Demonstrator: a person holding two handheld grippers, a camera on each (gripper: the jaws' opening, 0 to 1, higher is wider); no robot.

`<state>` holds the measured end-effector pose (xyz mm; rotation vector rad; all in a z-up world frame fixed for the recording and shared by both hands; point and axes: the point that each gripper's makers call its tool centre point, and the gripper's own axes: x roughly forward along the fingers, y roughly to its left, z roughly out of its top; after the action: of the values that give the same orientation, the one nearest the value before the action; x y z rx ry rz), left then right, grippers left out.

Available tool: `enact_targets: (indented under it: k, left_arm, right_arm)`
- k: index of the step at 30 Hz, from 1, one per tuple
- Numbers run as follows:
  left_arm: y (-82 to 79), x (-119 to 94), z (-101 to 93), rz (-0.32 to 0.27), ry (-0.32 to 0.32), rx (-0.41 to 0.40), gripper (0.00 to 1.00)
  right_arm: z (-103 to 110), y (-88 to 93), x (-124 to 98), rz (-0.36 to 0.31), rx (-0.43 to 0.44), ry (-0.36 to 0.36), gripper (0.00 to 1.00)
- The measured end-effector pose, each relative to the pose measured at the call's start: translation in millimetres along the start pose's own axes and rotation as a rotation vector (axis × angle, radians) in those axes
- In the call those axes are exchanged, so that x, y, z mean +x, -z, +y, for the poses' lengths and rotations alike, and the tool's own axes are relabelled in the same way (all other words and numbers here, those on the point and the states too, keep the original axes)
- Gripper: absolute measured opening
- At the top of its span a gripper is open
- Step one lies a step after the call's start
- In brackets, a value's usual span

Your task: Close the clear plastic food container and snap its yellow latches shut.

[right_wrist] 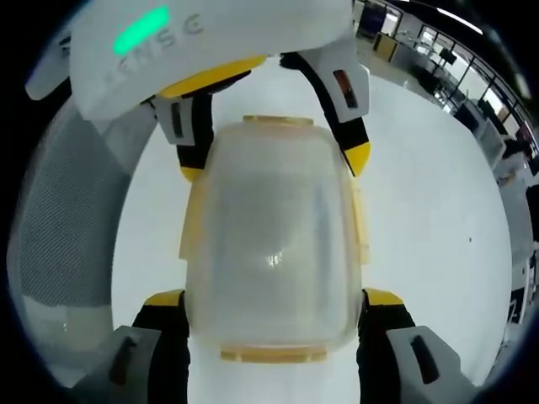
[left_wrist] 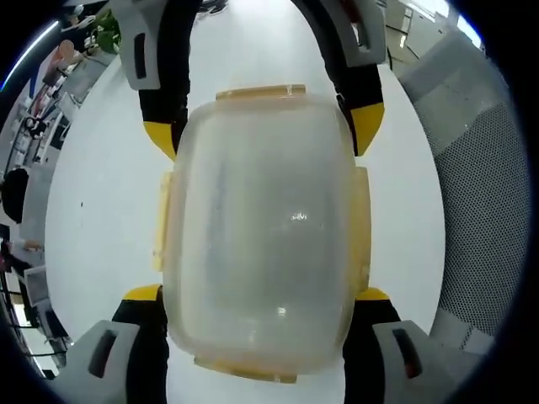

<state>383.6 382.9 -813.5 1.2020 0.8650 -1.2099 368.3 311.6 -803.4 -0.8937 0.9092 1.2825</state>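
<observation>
a white table (left_wrist: 101, 210) carries the clear plastic food container (left_wrist: 261, 227).

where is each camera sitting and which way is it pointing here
Left gripper view: rides the left gripper, looking along its jaws at the clear container with yellow latches; the right gripper comes in opposite.
Right gripper view: rides the right gripper, facing the same container from its other end; the left gripper enters from the top.
Shared: container, white table, grey mesh chair; the cameras face each other.
</observation>
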Motion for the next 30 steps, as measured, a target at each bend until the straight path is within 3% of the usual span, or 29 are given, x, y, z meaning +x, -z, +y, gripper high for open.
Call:
enact_targets:
  k: [30]
  left_arm:
    - [3.7,5.8,26.9,-0.003,0.005,-0.013,0.87]
  right_arm:
    - [-27.7,-2.4,3.0,0.007,-0.007,-0.001,0.83]
